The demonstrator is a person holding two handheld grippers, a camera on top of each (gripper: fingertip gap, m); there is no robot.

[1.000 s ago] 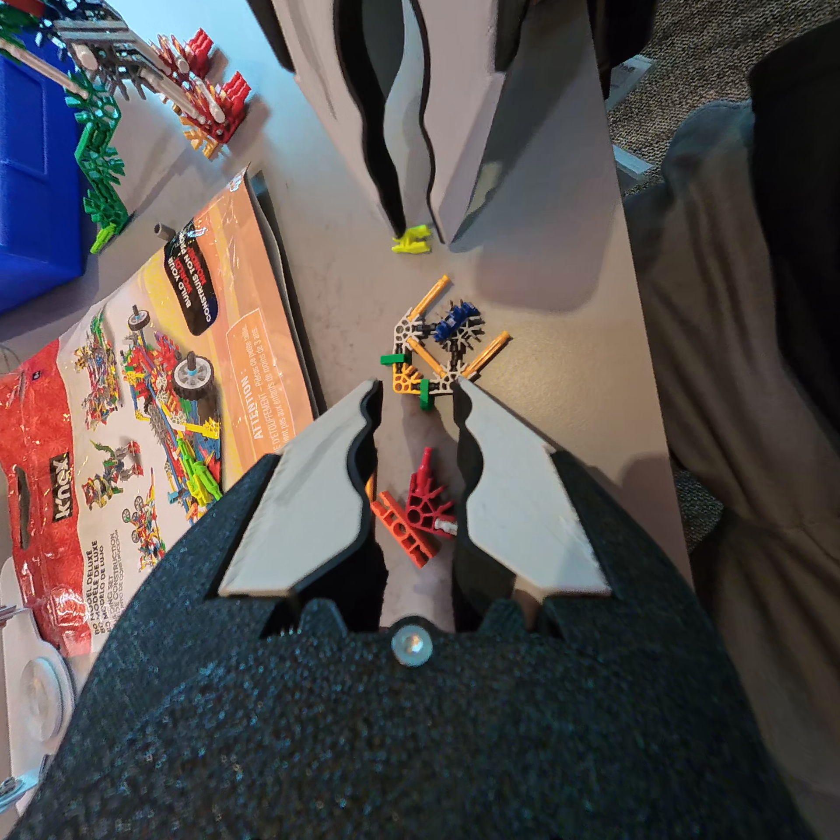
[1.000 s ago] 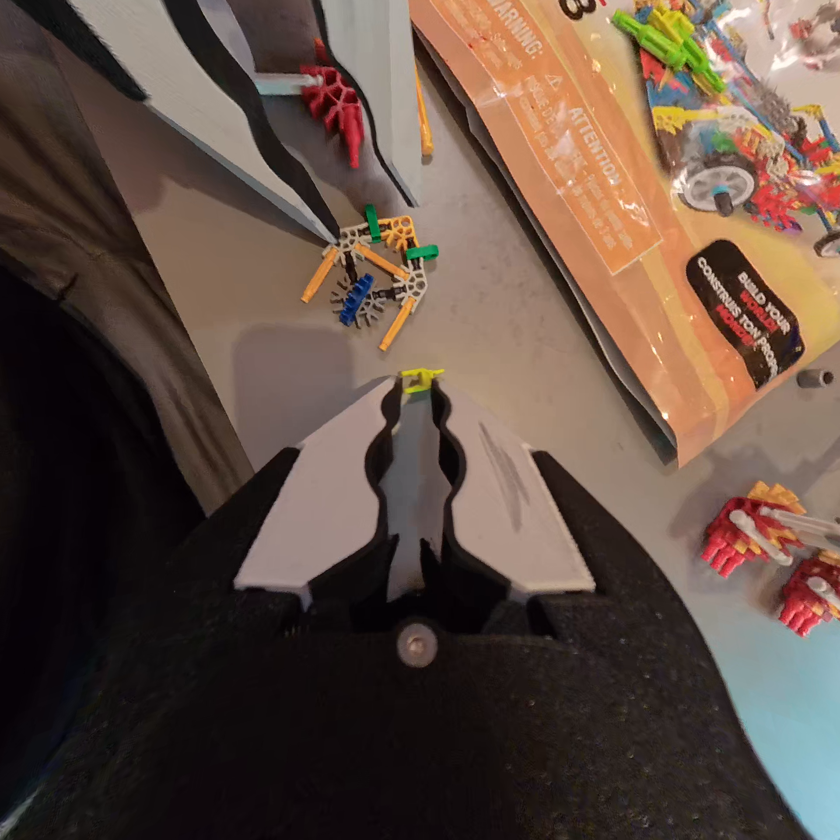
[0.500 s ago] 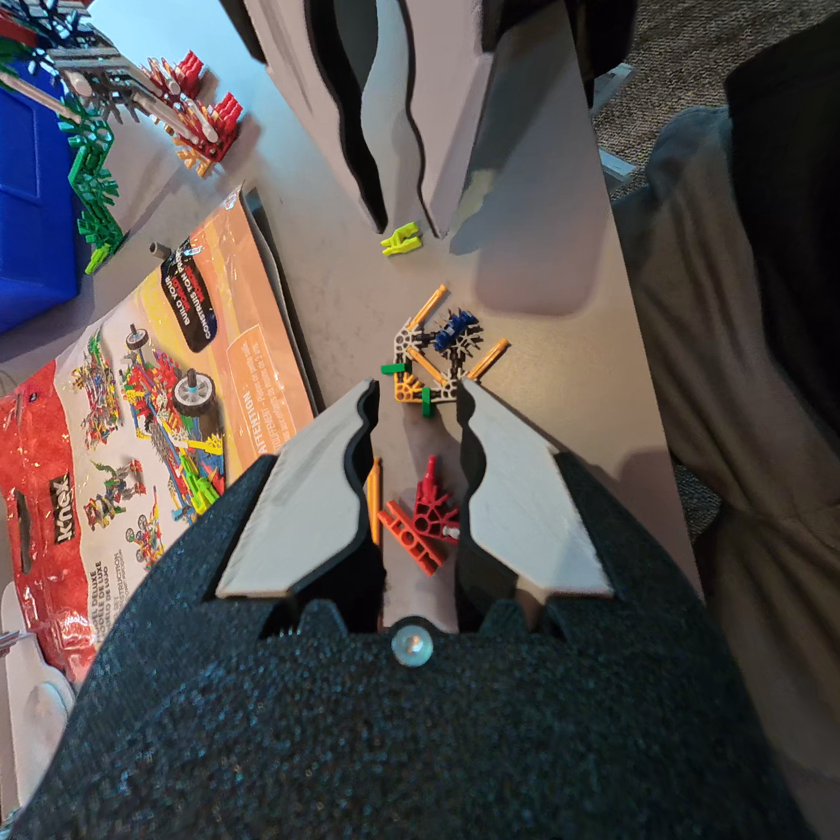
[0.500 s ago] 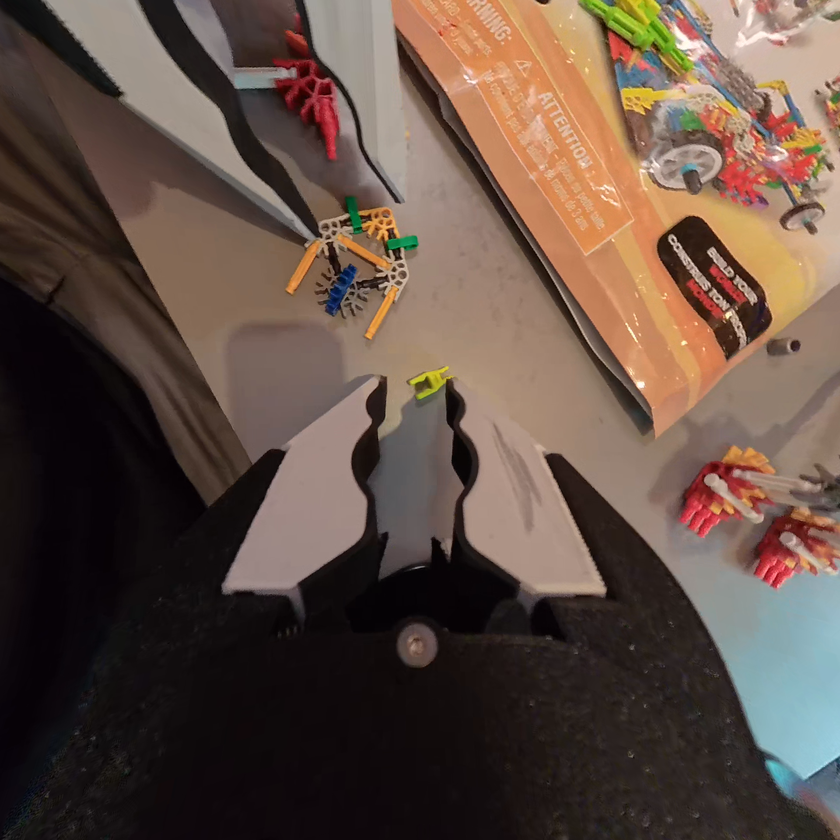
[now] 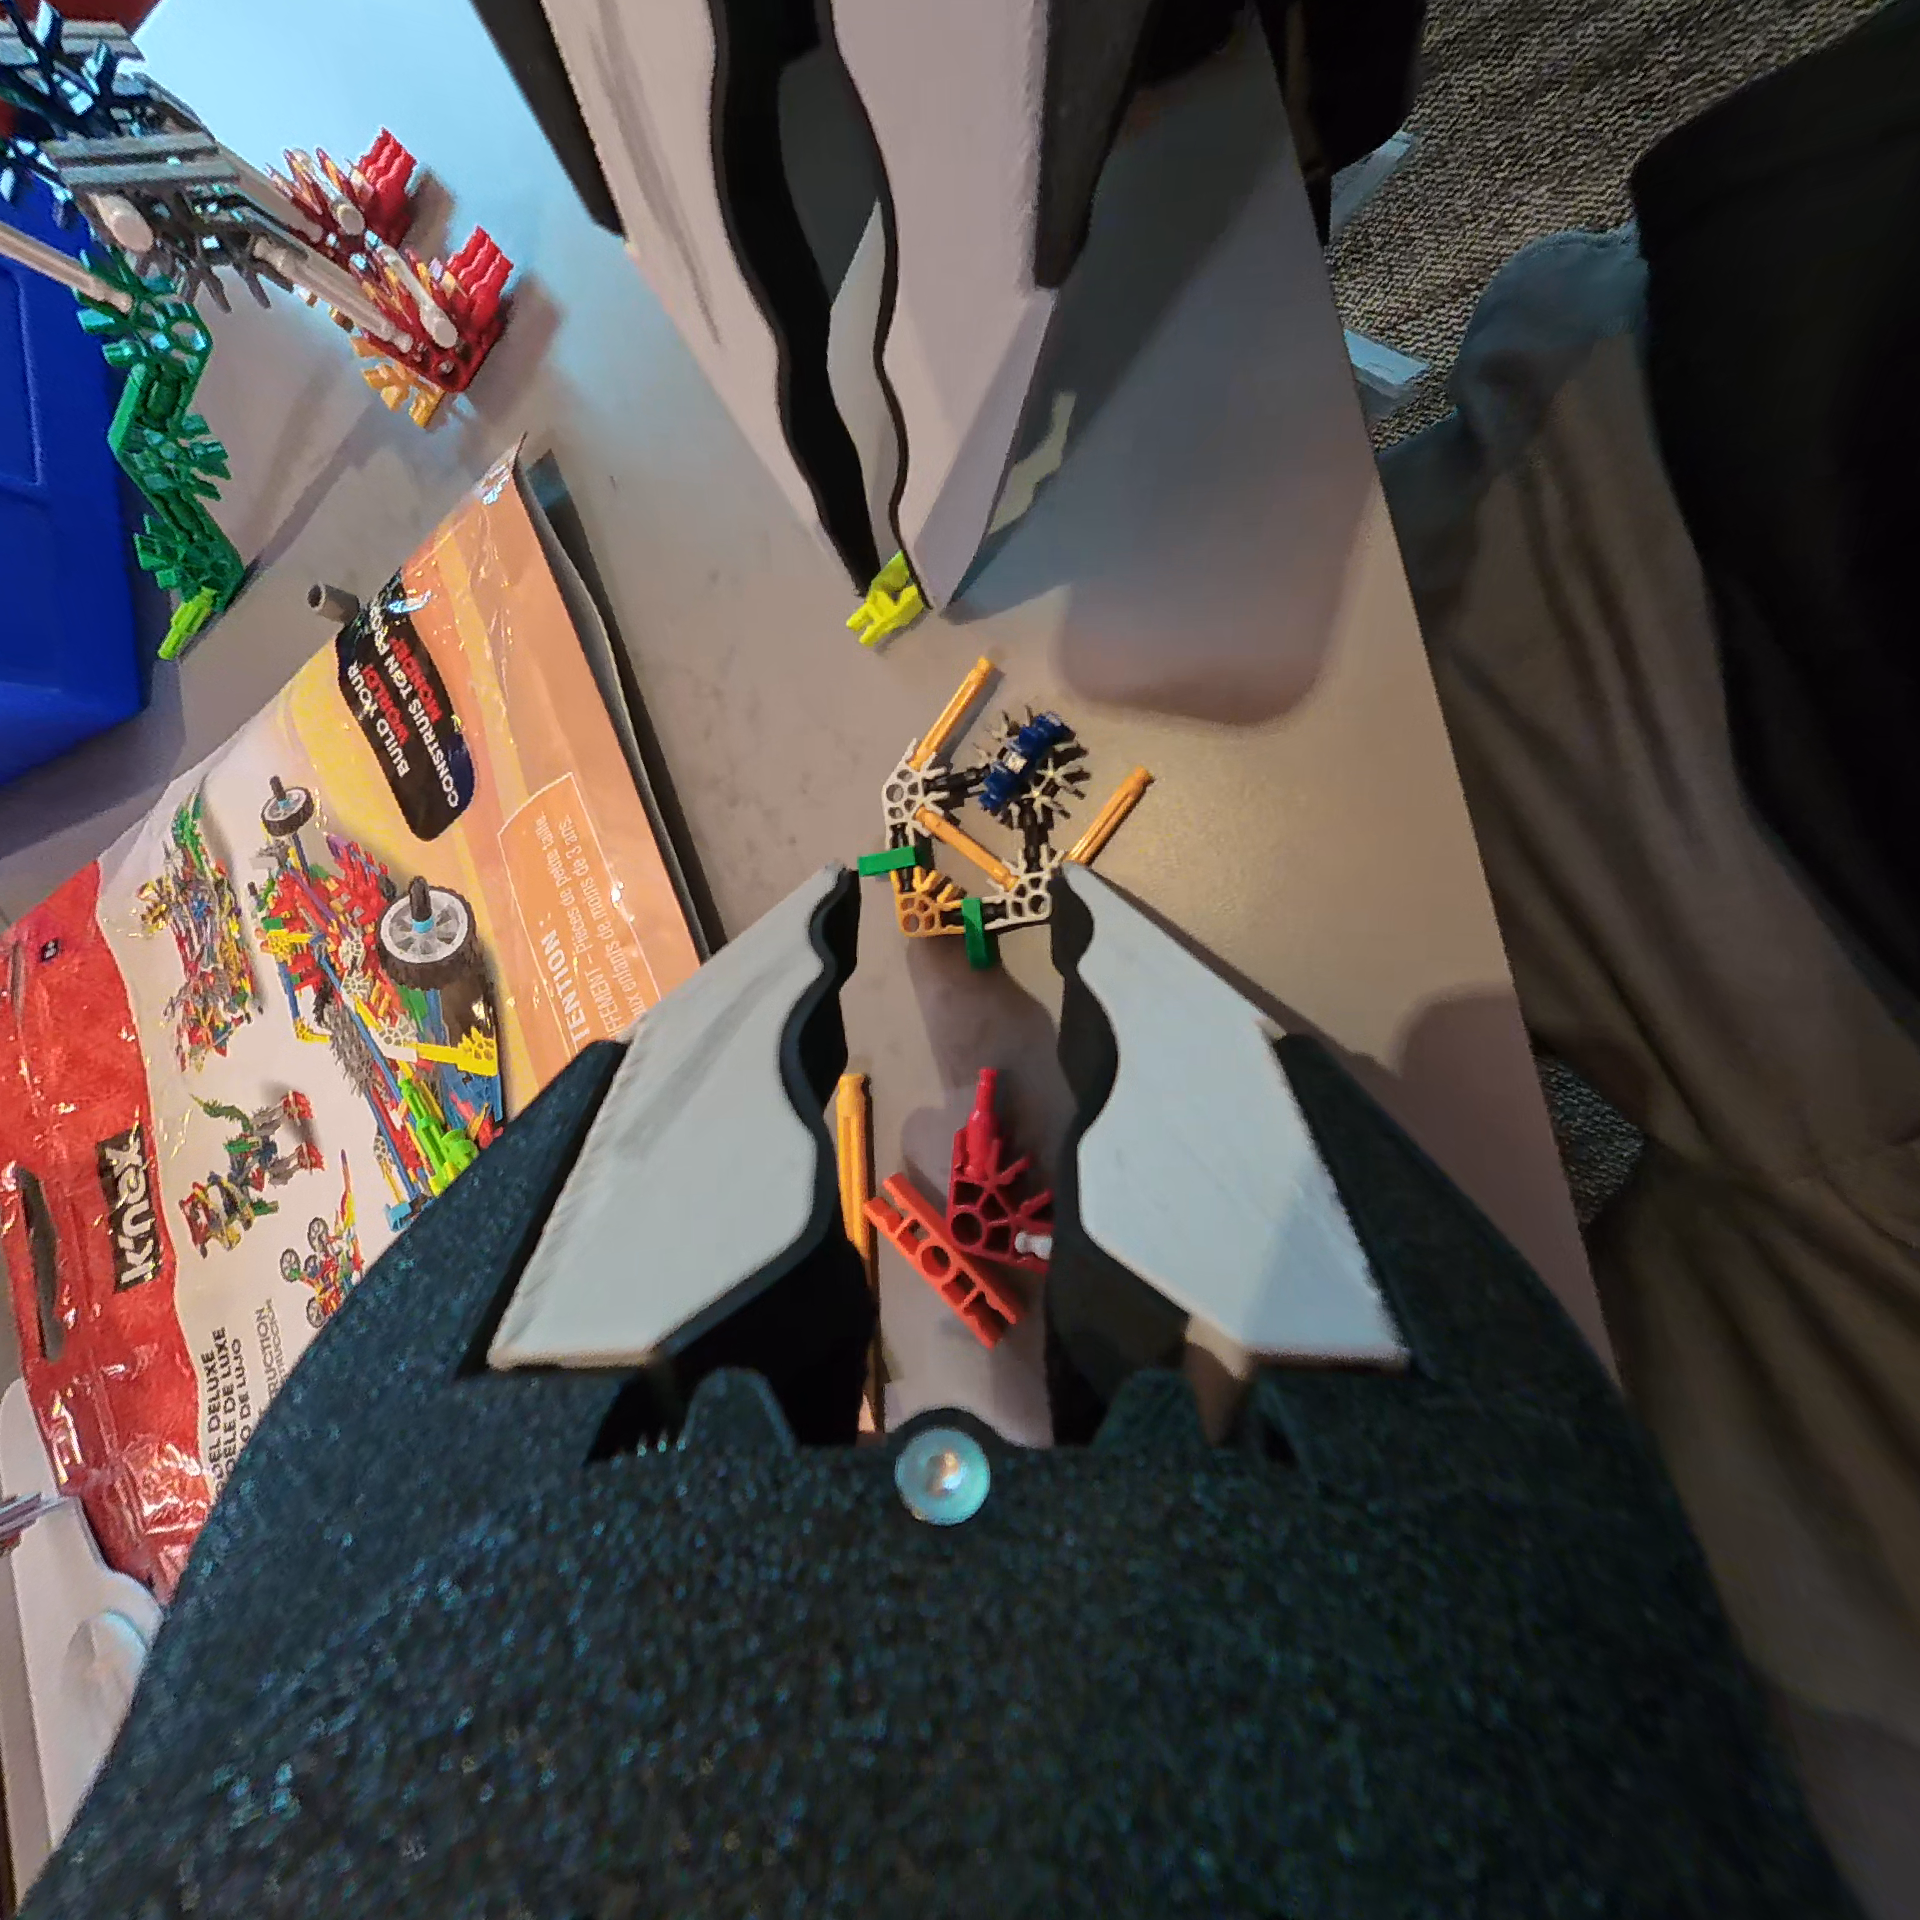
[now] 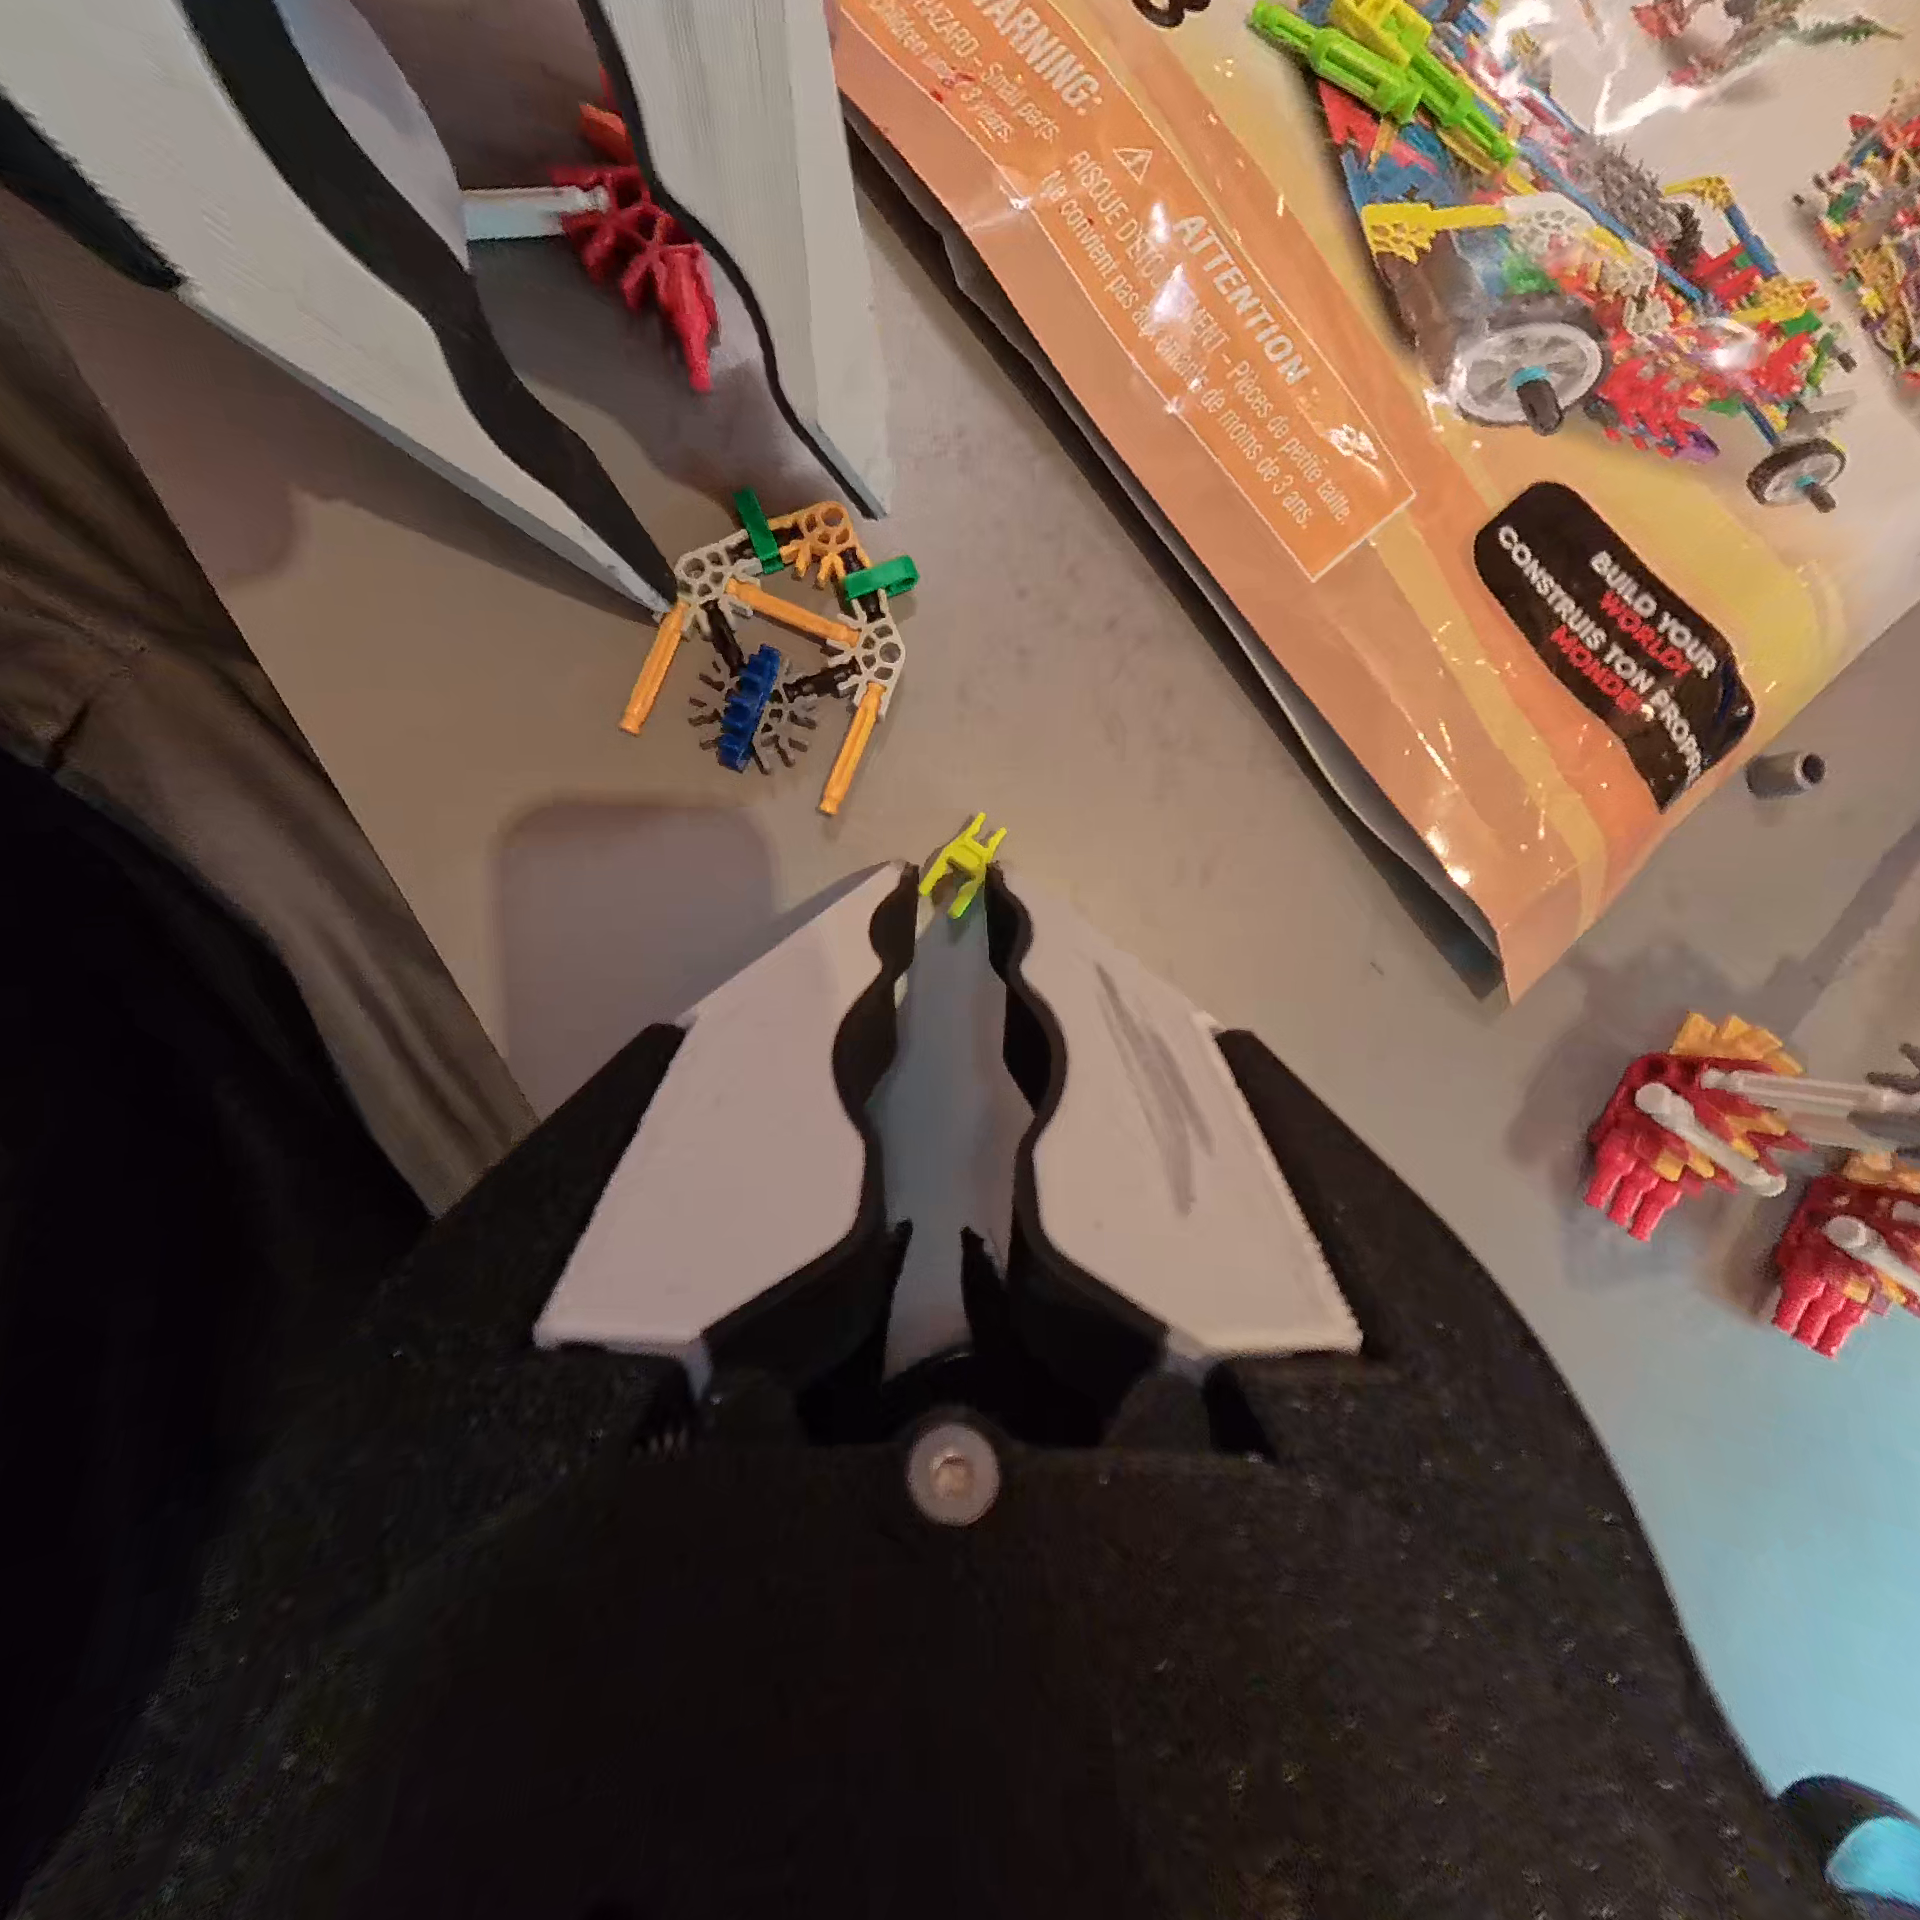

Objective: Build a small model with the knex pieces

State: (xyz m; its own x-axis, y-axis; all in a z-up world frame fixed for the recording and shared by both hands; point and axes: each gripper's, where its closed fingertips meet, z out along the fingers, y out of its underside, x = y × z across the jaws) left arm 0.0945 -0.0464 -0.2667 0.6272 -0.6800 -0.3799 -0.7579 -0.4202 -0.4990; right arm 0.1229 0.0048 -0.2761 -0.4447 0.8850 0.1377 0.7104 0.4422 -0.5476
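on the left of the left wrist view a blue bin (image 5: 52, 499) is seen, and beside it a green chain (image 5: 166, 457) and a red and grey model (image 5: 416, 301) lie on the tabletop (image 5: 1268, 935). a printed bag (image 5: 312, 935) is laid flat just right of them, with a small grey sleeve (image 5: 330, 601) near its top edge. the left gripper (image 5: 951, 883) is held low over the tabletop with its fingers apart; between them an orange rod (image 5: 854, 1164), an orange connector (image 5: 940, 1262) and a red connector (image 5: 987, 1184) are lying, none of them gripped. just past the fingertips a small assembly (image 5: 987, 831) of grey, orange, green and blue parts is found. farther on, the right gripper (image 6: 951, 883) is seen with its fingers almost together, and the yellow clip (image 6: 961, 857) is clamped at their tips, touching the tabletop. a person's grey sleeve (image 5: 1662, 831) fills the right side.
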